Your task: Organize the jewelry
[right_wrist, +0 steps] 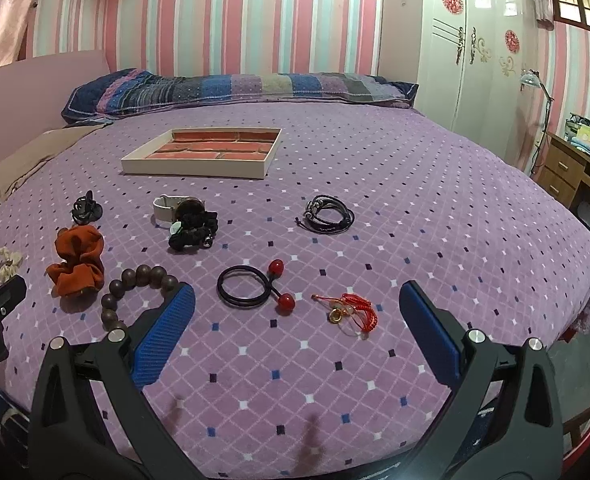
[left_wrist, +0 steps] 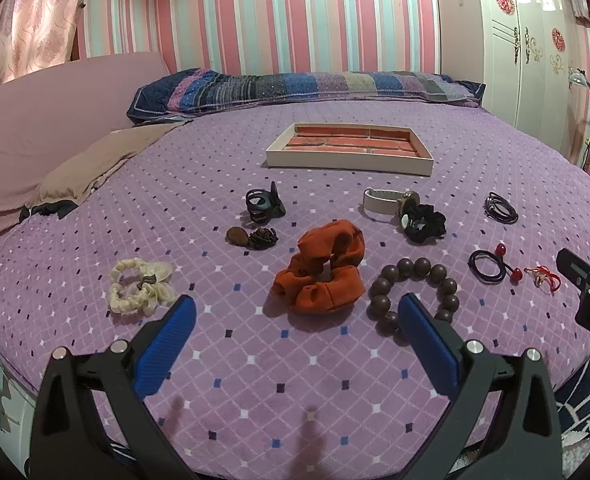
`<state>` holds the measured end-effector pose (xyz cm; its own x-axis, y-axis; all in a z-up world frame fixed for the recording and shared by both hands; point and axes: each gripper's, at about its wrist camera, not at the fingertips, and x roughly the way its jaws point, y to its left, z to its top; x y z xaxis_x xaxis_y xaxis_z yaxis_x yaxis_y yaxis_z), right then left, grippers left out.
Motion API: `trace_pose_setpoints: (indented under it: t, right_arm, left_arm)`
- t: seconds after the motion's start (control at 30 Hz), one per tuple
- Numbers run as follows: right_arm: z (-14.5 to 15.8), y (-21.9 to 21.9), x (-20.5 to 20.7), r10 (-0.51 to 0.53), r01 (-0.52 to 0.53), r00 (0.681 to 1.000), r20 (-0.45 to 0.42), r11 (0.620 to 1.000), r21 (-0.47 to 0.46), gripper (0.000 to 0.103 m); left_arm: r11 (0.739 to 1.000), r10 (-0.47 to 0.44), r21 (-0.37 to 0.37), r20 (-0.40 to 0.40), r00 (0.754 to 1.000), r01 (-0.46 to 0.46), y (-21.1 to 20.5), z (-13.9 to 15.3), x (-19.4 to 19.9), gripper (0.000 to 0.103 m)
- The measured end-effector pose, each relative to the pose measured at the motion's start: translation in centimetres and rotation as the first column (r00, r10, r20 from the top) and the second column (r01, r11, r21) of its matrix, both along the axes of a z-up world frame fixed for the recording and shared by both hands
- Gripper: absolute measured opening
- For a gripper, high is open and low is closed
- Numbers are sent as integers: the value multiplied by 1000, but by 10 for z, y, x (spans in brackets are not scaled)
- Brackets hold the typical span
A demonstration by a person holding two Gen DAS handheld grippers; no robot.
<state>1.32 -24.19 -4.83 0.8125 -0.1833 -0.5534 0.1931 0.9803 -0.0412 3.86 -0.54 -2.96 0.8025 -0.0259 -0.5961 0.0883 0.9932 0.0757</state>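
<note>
Both claws hang over the near edge of the bed [left_wrist: 335,380], fingers spread wide and holding nothing: the left claw [left_wrist: 295,320] before the orange scrunchie [left_wrist: 321,268] and wooden bead bracelet [left_wrist: 413,290], the right claw [right_wrist: 297,308] before the black hair tie with red balls [right_wrist: 253,288] and red charm [right_wrist: 349,308]. Farther back lie the watch [right_wrist: 173,206] and black cords [right_wrist: 329,208], then the shallow tray [right_wrist: 203,152].

Tray [left_wrist: 349,162] behind watch [left_wrist: 379,202], scrunchie [left_wrist: 321,268] left of bead bracelet [left_wrist: 415,288]
</note>
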Motion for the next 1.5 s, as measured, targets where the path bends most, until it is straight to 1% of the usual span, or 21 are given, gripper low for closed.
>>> trace_pose_setpoints:
  t: [0.17,0.33,0.43,0.57,0.63,0.73,0.83,0.93,1.03,1.1,1.17,1.2,1.27,1.33,1.37,1.4,1.47,1.5]
  right_arm:
    - [-3,-1,5,16,-16,1000,-10,1000,3,99]
    - [-10,-13,12,10,-10,1000,-9,1000,3,99]
    - [-15,-22,17,-6,6,1000,-8,1000,-12,99]
    - [-26,-36,28,-20,18,999,-30,999,-41,99]
    - [-30,-42,32,-24,22,999,-40,999,-43,96]
    - [-37,-50,38,-33,31,998,-52,999,-42,93]
    - [-45,-56,44,-43,40,998,-53,998,-47,91]
    - [-55,-63,50,-55,52,996,-73,997,-49,86]
    - [-65,-72,54,-65,63,993,-97,998,-23,83]
    - [-71,-75,56,-69,67,991,-112,998,-15,82]
    - [-75,-76,57,-67,66,990,-122,998,-7,82]
    - [-79,-77,59,-66,66,990,-128,998,-8,81]
    - [-85,-77,60,-65,64,988,-143,998,-11,75]
    - [-91,-80,64,-50,54,987,-155,998,22,70]
    - [-93,-82,65,-44,50,988,-150,998,40,69]
    - [-93,-82,65,-41,48,988,-146,998,44,68]
    - [-94,-81,66,-29,35,990,-136,998,43,61]
    - [-94,-81,67,-20,26,991,-130,999,44,59]
  left_arm:
    - [1000,5,4,-6,1000,-4,0,-2,5,99]
    - [1000,21,14,-2,1000,-21,4,-5,15,99]
    - [1000,25,6,-15,1000,-25,8,-9,22,99]
    - [1000,29,7,-14,999,-29,11,-13,33,99]
    - [1000,24,2,-19,1000,-24,13,-15,40,99]
    - [1000,18,-8,-42,999,-19,15,-21,52,99]
    - [1000,27,15,-39,999,-26,16,-27,64,99]
    - [1000,14,5,-62,998,-13,20,-35,77,98]
    - [1000,8,7,-70,998,-7,21,-43,89,98]
    - [1000,3,14,-75,997,-2,20,-48,95,97]
    - [1000,-13,0,-97,995,13,20,-54,101,97]
    - [1000,-19,-8,-108,994,18,20,-57,104,96]
    - [999,-30,-19,-126,992,28,19,-62,110,90]
    - [999,-40,-39,-149,988,34,21,-68,118,78]
    - [998,-42,-47,-162,986,35,22,-71,121,75]
    - [998,-47,-55,-175,984,38,22,-74,124,69]
    - [997,-47,-61,-177,983,37,24,-77,125,68]
    - [998,-48,-59,-173,984,38,23,-77,125,68]
